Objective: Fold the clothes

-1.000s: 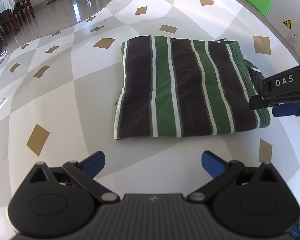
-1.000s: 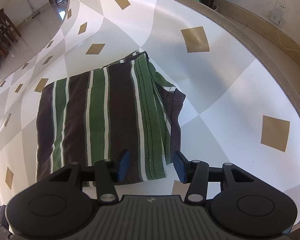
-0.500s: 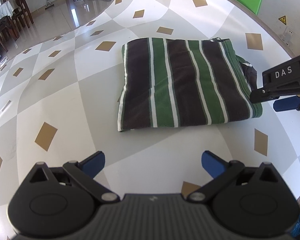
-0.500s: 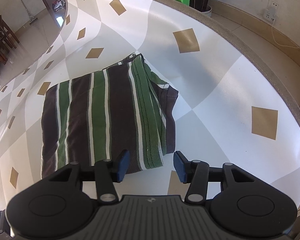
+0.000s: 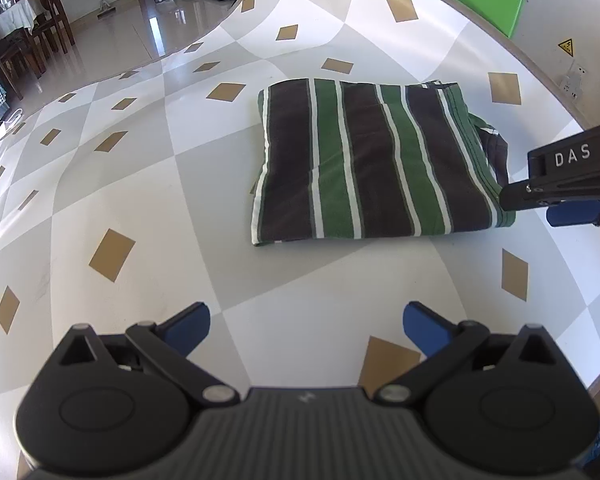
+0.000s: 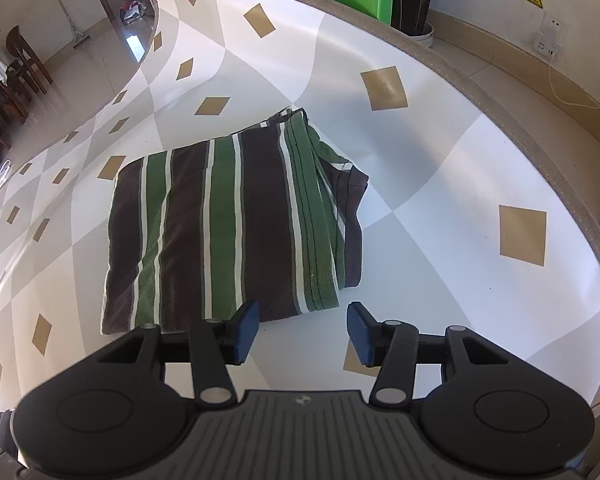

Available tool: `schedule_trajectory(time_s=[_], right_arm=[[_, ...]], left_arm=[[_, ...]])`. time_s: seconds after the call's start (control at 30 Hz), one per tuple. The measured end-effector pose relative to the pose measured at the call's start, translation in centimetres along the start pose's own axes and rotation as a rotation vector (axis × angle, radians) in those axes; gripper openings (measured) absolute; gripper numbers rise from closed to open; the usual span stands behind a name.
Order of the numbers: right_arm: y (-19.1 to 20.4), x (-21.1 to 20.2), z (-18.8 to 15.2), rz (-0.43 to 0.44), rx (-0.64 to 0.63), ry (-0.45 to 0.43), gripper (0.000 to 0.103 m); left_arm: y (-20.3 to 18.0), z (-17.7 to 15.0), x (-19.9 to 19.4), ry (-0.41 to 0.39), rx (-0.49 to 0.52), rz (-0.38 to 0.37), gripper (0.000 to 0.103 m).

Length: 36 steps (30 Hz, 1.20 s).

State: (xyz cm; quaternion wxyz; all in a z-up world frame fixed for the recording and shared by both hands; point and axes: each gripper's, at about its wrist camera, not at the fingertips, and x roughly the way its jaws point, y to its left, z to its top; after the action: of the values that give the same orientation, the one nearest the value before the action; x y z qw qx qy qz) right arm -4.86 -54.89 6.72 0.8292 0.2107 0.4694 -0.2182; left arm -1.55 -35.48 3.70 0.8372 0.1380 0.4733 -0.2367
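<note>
Garment [image 5: 374, 160], striped green, brown and white, lies folded in neat rectangle mid-table [image 5: 140, 184], touching neither gripper. My left gripper [image 5: 306, 320] hangs over bare tabletop short of cloth's near edge, jaws spread wide, empty. My right gripper [image 6: 302, 330] hovers at cloth's near right corner, jaws part open, nothing between. Folding looks finished; next move, I judge, is checking or tidying. Right view alone shows dark flap [image 6: 350, 216] poking from right-hand layers; left view alone shows clean left fold.
</note>
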Motion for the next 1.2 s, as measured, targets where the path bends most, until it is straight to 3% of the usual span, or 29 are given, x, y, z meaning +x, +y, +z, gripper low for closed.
schedule_trajectory(time_s=[1.2], right_arm=[[6.6,-2.9,-7.7,0.088,-0.149,0.015,0.049]], left_arm=[[5.0,-5.6,-6.0,-0.022,-0.073,0.057,0.103]])
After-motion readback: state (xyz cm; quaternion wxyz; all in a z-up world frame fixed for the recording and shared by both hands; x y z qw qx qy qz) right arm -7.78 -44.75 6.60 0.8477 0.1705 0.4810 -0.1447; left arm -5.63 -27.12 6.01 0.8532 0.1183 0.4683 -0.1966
